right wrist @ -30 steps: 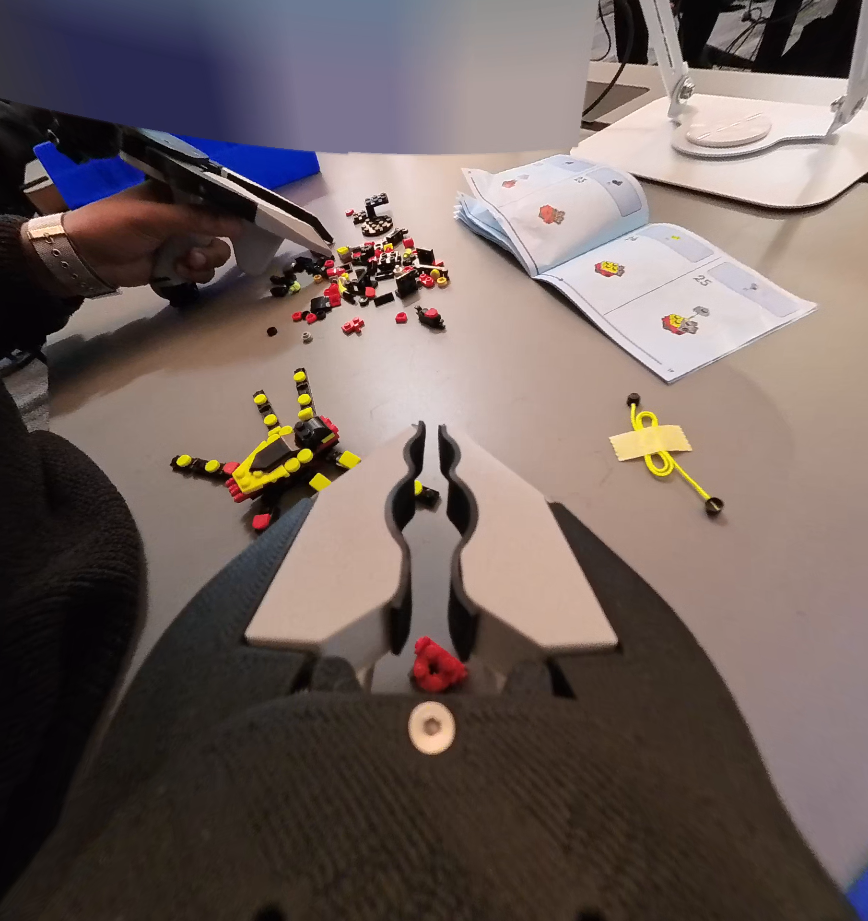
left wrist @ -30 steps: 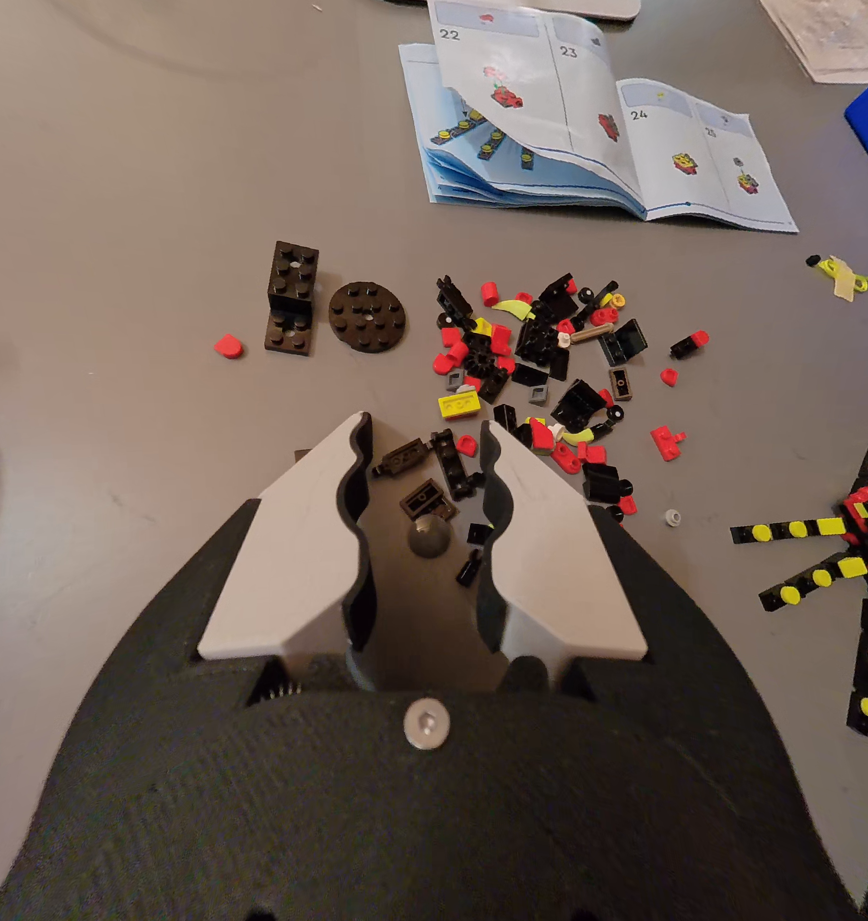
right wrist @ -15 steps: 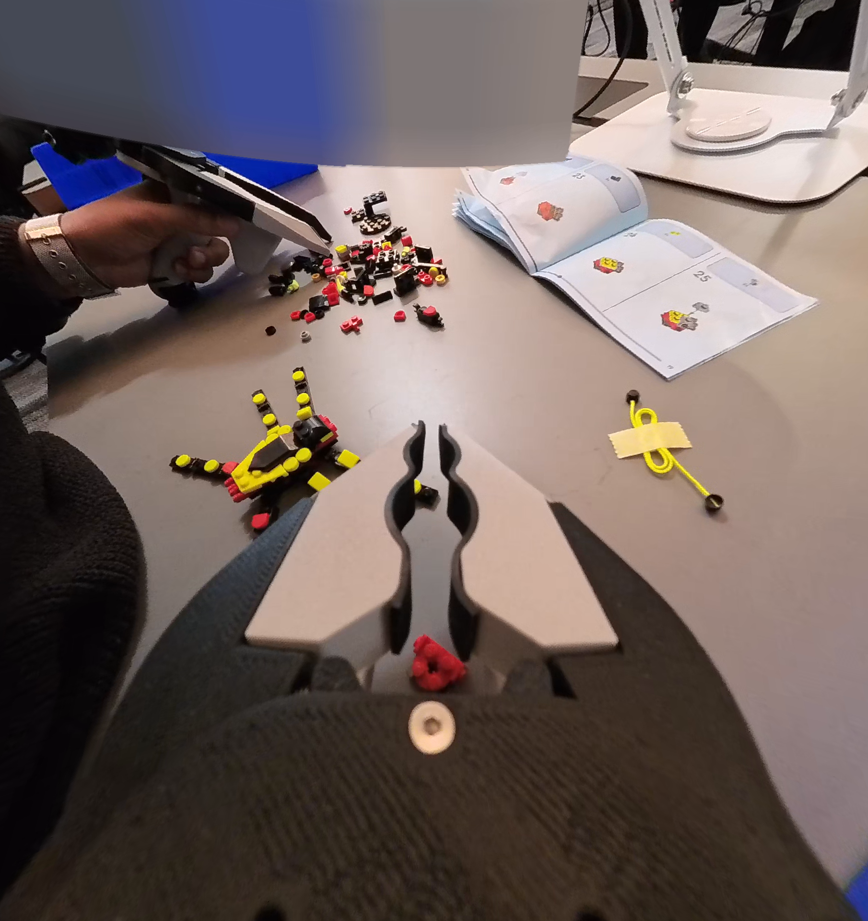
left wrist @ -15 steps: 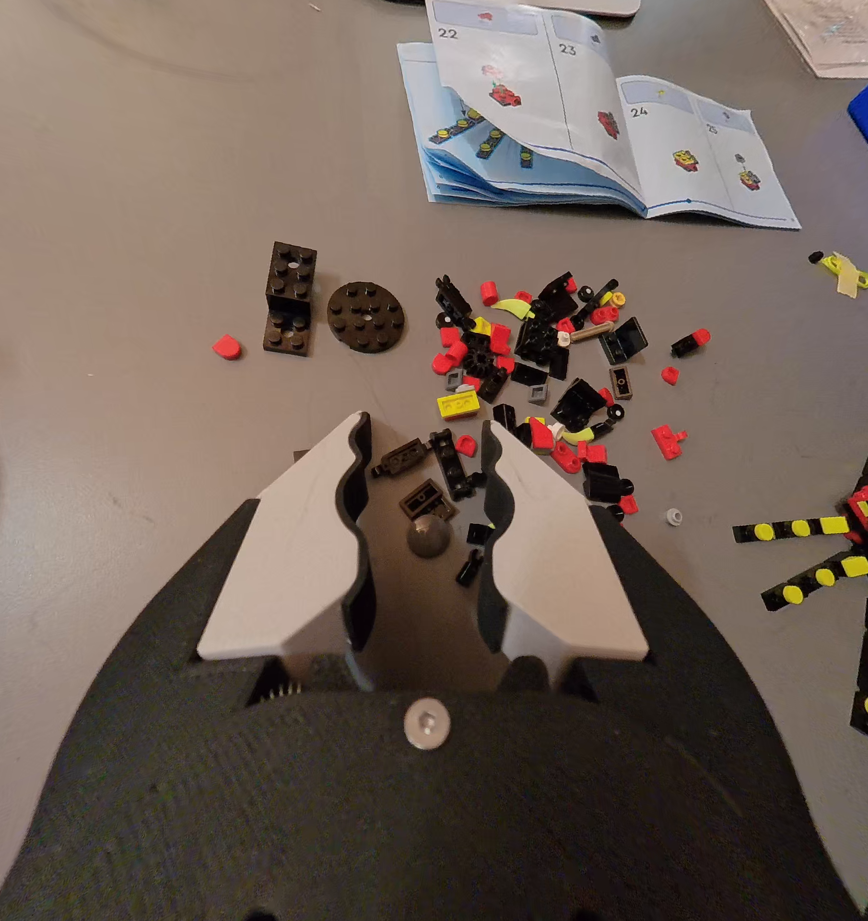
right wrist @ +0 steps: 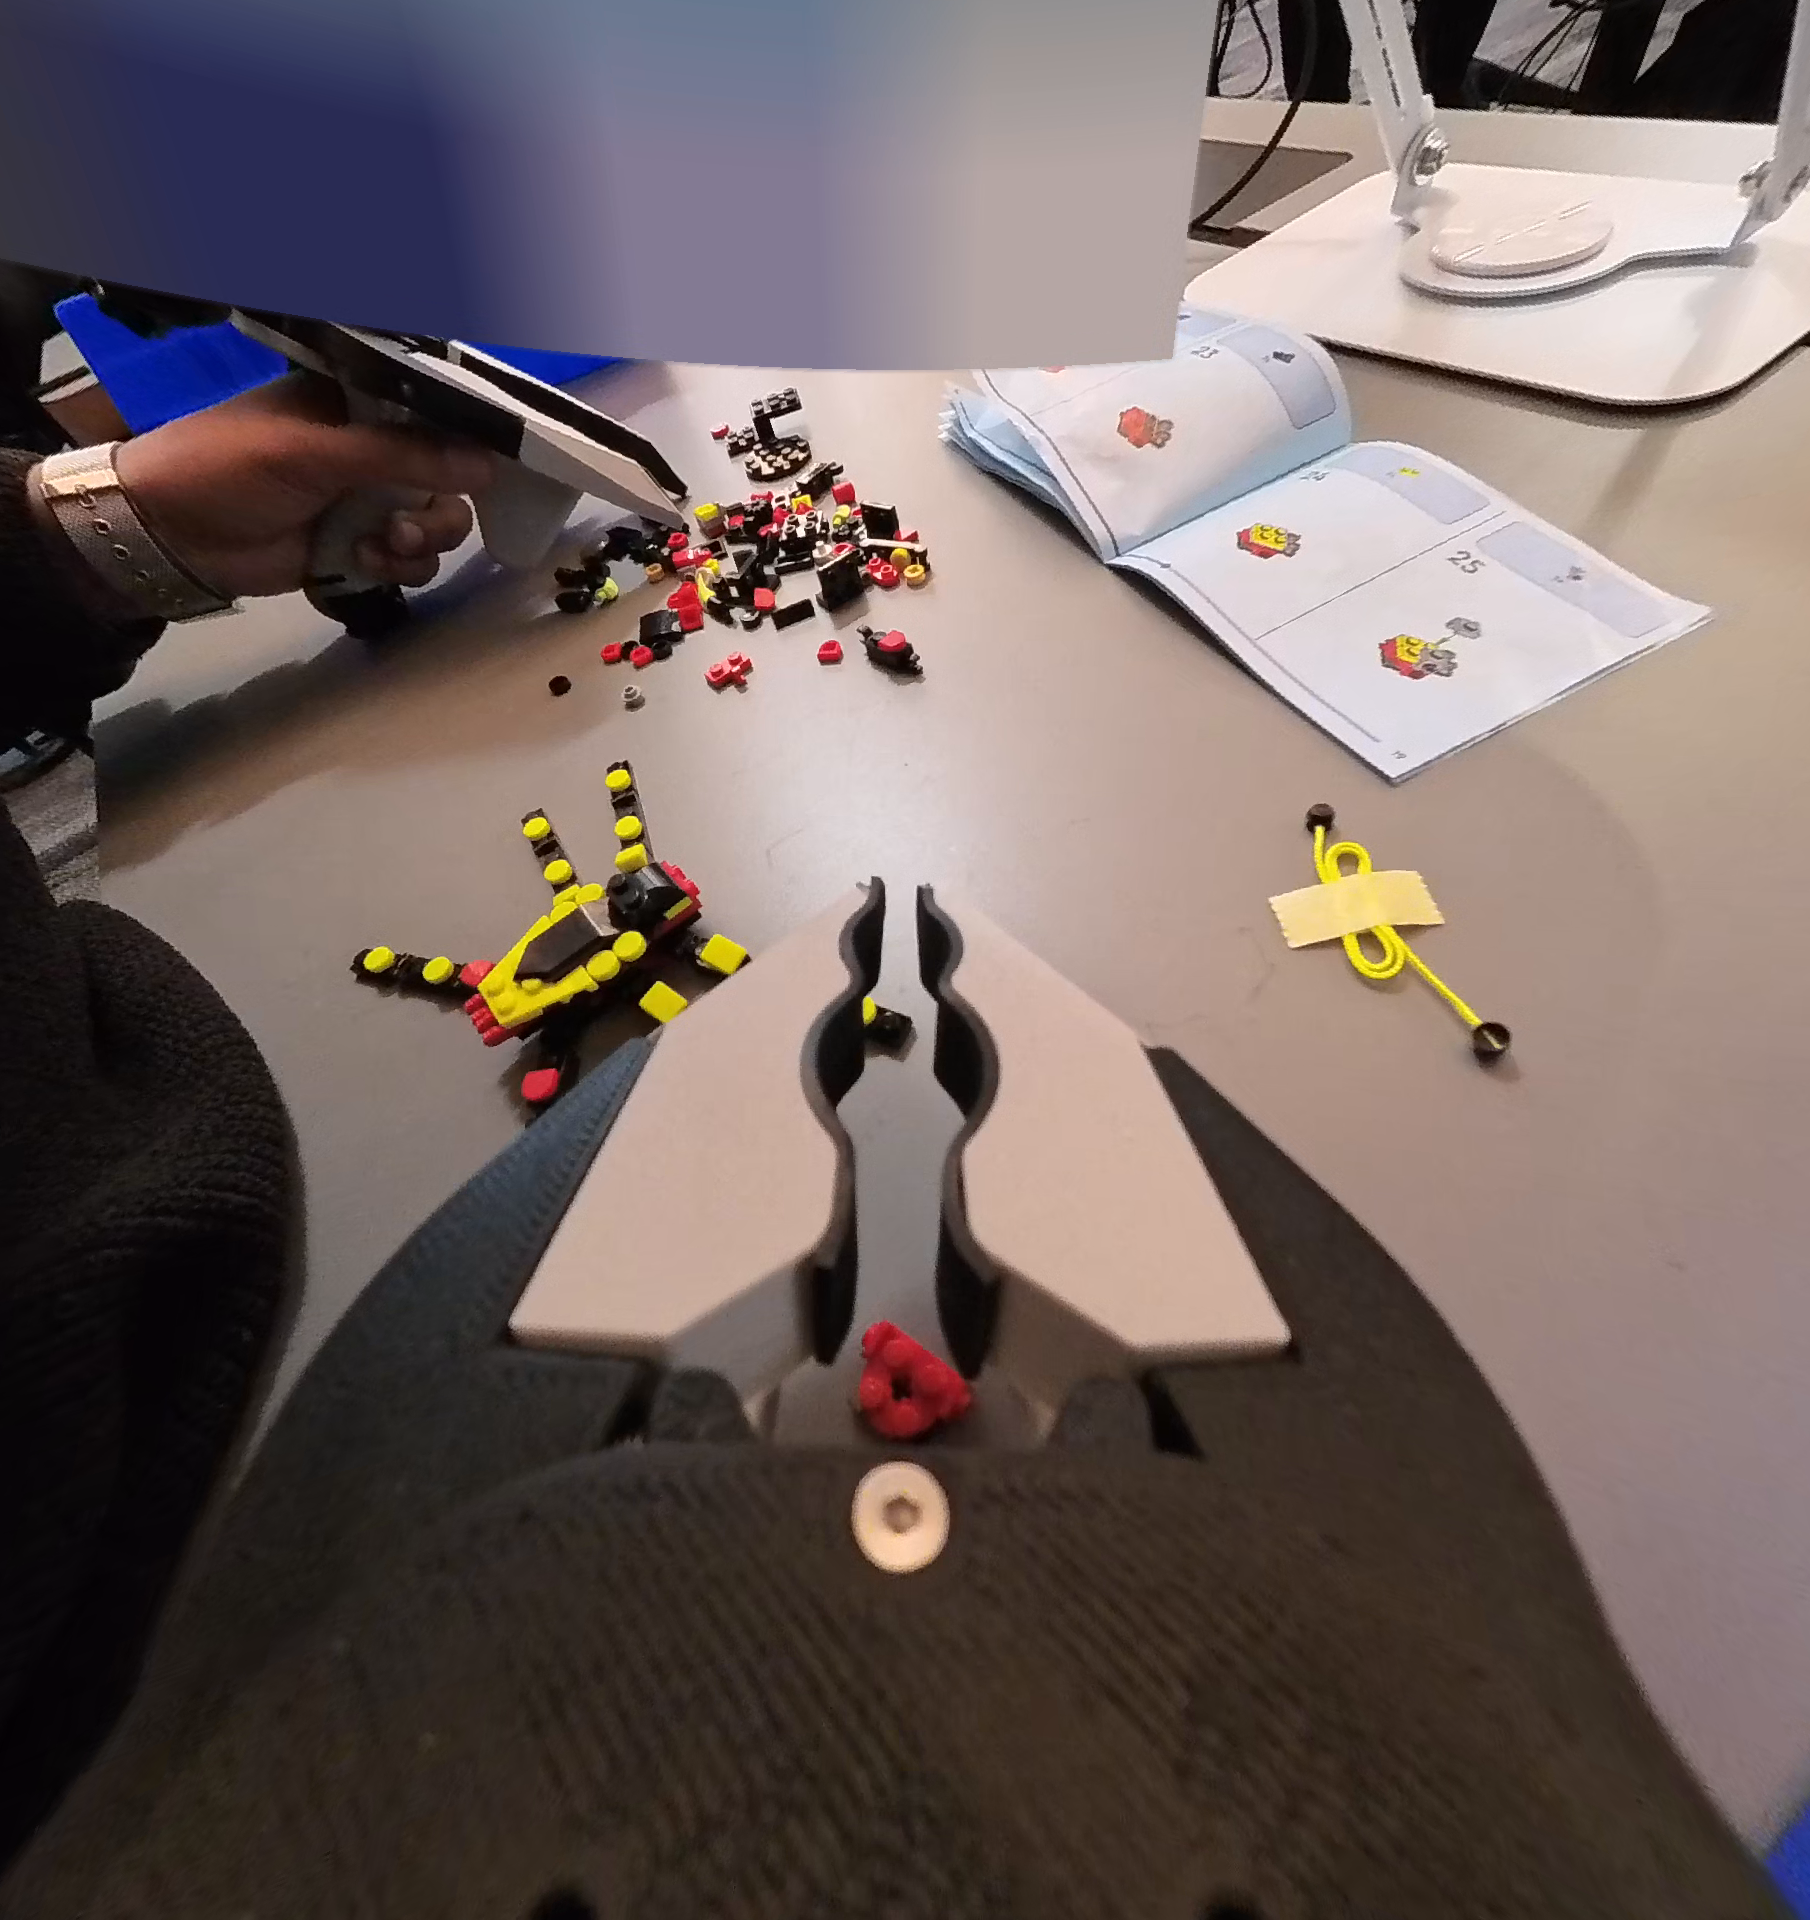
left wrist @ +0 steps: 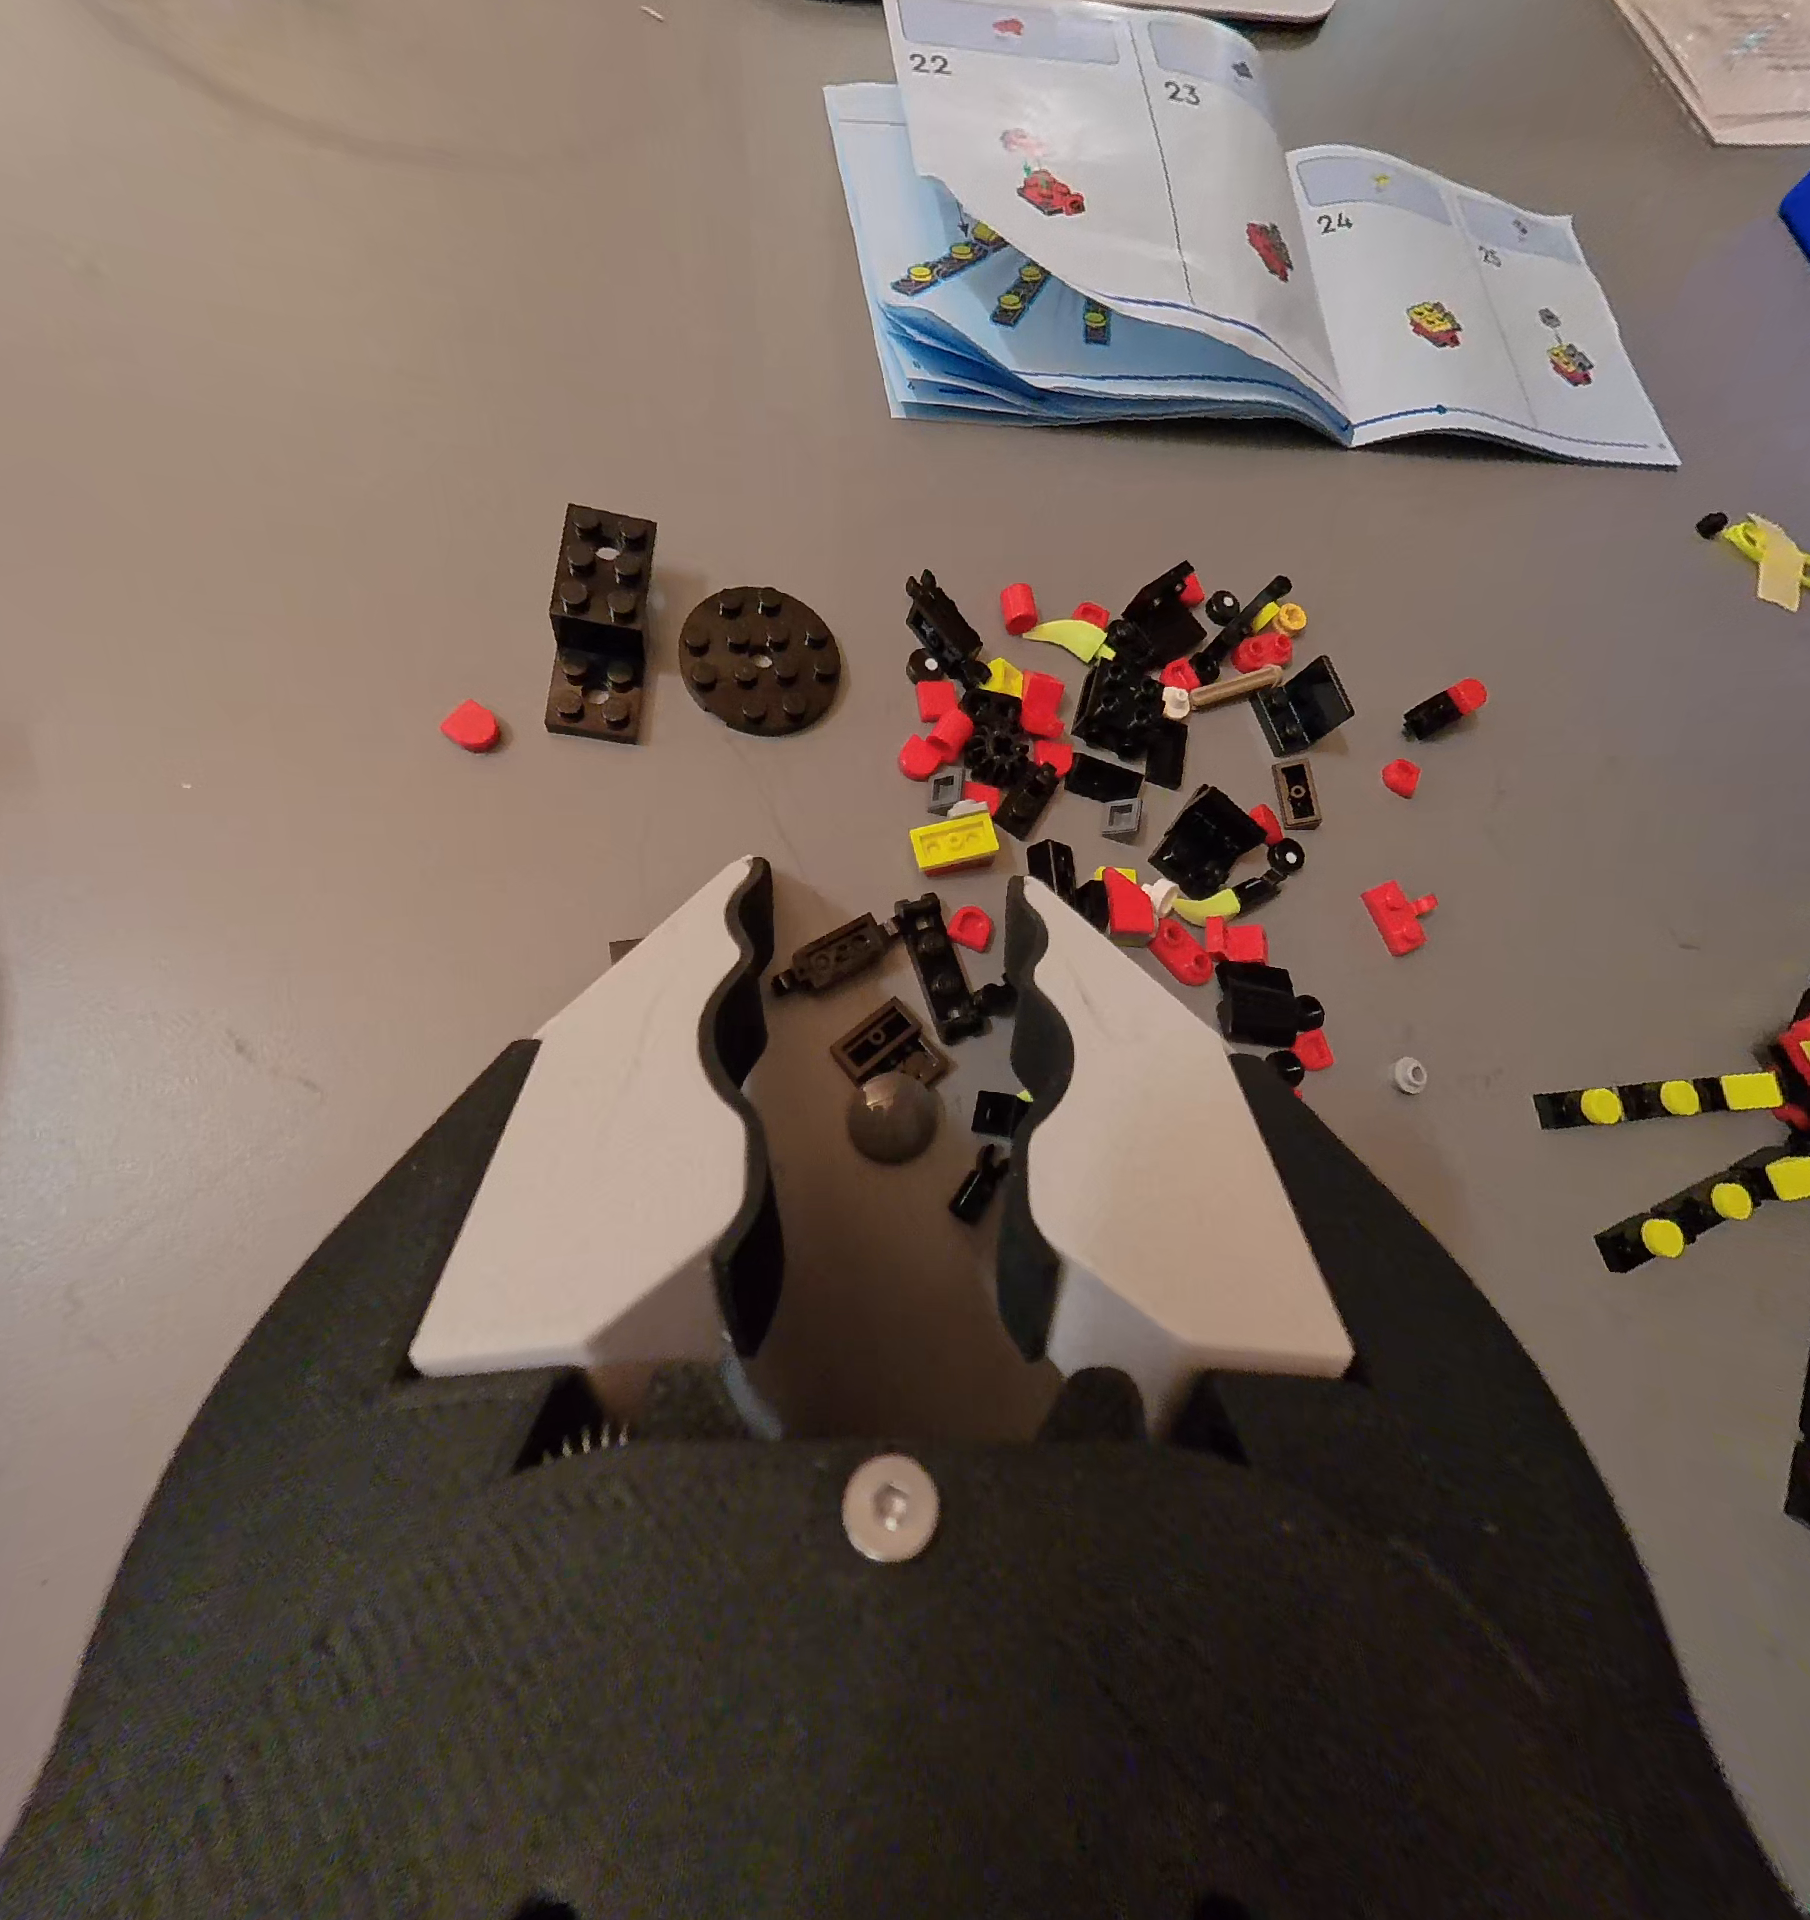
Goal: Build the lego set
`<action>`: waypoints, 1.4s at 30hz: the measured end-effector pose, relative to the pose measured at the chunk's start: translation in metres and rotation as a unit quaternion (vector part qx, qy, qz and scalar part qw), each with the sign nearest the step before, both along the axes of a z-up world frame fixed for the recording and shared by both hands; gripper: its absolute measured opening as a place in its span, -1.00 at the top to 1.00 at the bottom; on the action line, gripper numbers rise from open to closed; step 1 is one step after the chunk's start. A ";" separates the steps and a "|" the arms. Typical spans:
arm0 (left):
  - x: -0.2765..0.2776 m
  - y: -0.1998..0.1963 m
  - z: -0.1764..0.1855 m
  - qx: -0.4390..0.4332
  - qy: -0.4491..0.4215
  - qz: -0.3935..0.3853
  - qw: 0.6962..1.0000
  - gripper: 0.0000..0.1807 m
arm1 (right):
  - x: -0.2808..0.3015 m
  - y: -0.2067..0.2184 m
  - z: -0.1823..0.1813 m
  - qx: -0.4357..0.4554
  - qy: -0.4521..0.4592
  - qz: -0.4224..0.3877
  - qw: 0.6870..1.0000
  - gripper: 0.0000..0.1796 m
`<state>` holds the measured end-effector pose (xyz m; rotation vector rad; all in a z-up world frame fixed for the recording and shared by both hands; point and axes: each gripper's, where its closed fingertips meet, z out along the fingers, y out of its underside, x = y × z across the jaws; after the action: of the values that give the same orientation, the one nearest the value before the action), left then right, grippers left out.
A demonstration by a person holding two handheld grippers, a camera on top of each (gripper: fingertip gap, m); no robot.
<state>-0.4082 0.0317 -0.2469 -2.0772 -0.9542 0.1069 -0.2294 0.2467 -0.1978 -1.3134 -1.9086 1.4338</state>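
Observation:
My left gripper [left wrist: 885, 878] is open, low over the near edge of a pile of loose red, black and yellow lego pieces [left wrist: 1119, 769]. A dark grey dome piece [left wrist: 890, 1117] and small black plates lie on the table between its fingers. My right gripper [right wrist: 901, 891] is nearly closed, with a small red studded piece [right wrist: 906, 1392] held deep at the base of its jaws. It hovers beside the part-built black, yellow and red spider model [right wrist: 579, 951]. The left gripper [right wrist: 662, 499] also shows in the right wrist view, at the pile [right wrist: 776, 561].
An open instruction booklet [left wrist: 1244, 260] lies beyond the pile. A black bracket brick [left wrist: 600, 623], a round black plate [left wrist: 759, 662] and a red tile [left wrist: 470, 724] lie to the left. A taped yellow string [right wrist: 1368, 925] lies to the right. A white stand base [right wrist: 1503, 270] is at the back. About 30 cm separates my left fingertips from my right.

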 end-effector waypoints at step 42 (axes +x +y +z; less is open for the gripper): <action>0.003 0.003 -0.001 -0.009 0.006 -0.012 1.000 0.57 | 0.000 0.001 -0.004 -0.003 -0.013 -0.001 1.000 0.94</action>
<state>-0.4051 0.0351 -0.2475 -2.1016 -0.9237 0.1143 -0.2298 0.2472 -0.2015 -1.3431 -1.9207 1.4293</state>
